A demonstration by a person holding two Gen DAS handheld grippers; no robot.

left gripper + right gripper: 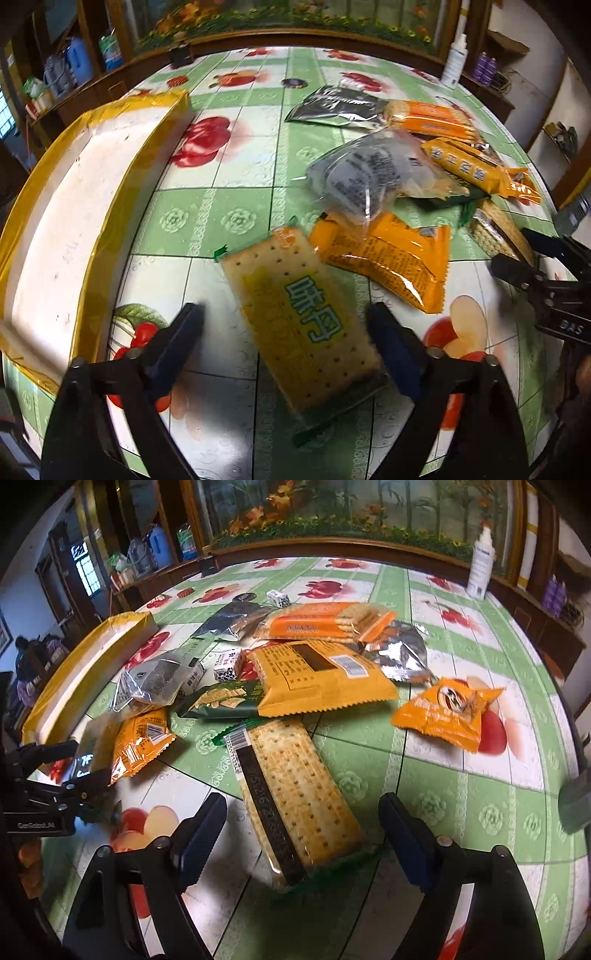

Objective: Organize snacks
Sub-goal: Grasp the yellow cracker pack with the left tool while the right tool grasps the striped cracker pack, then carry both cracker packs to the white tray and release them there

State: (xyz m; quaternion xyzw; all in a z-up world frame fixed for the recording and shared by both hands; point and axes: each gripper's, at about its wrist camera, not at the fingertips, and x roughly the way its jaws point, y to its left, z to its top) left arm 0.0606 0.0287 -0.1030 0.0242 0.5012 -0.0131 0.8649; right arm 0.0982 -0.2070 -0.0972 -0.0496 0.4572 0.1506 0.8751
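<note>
A: What is the biggest thing here?

B: The table [207,206], under a green-and-white cloth printed with fruit. On its left side lies a long white box with yellow edges [74,206], open side up.

A: And the snacks?

B: They lie in a loose heap right of the box, some overlapping. The largest is a flat orange packet [325,679], back side up, with a long orange cracker pack [321,624] behind it and a dark green packet [221,701] tucked partly under its left edge. A clear bag with dark contents [365,177] rests on a smaller orange packet [391,266]. A small orange pouch [447,712] sits apart on the right.

A: Where are the tools?

B: The left gripper [286,328] hangs over a yellow cracker pack with green lettering [299,321]. Its jaws stand wide on either side of the pack, with a gap showing at each pad, so nothing is held.

A: And the other?

B: The right gripper [303,819] straddles a long cracker pack with a dark strip [295,805] that lies near the heap's front edge. It is likewise spread wide, pads clear of the wrapper, holding nothing.

A: Anything smaller?

B: A little black-and-white carton [229,664] among the packets.
</note>
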